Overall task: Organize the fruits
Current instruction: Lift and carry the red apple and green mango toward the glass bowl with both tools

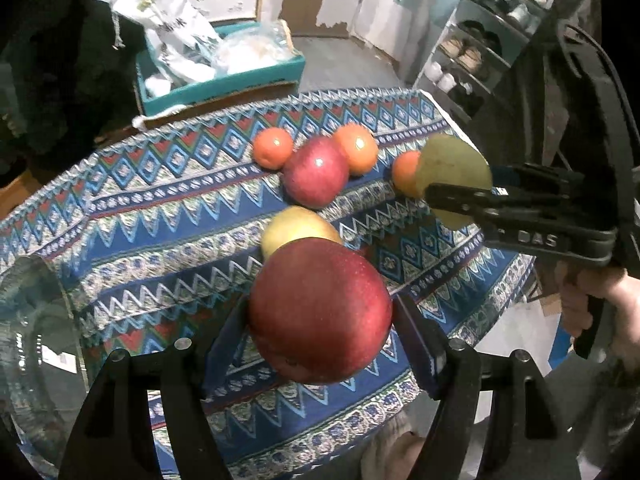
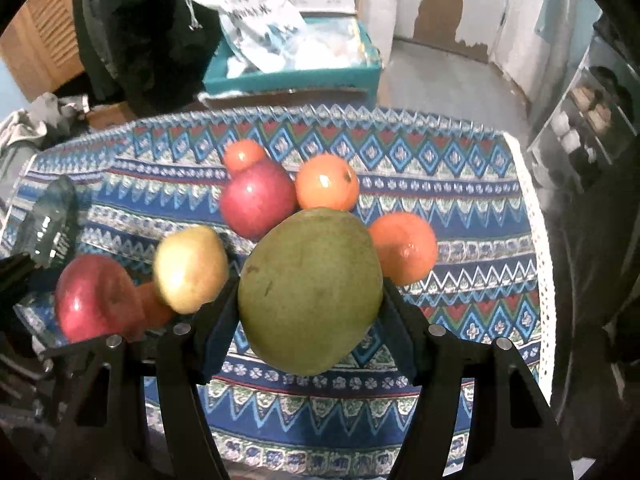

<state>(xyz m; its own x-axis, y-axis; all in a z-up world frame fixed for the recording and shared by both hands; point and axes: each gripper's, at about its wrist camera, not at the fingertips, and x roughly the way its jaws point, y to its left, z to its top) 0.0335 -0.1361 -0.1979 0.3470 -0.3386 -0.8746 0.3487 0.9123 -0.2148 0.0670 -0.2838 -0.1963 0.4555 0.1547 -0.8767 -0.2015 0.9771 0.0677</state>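
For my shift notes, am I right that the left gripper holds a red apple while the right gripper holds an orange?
Not quite. The left gripper does hold a red apple, but the right gripper is shut on a green pear, not an orange, as the right wrist view shows.

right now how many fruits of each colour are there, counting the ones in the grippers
red apples: 2, one in the left gripper, one on the cloth
oranges: 3 clear on the cloth; an orange patch behind the held apple may be a fourth
yellow apple: 1
green fruit: 1, in the right gripper
total: 7
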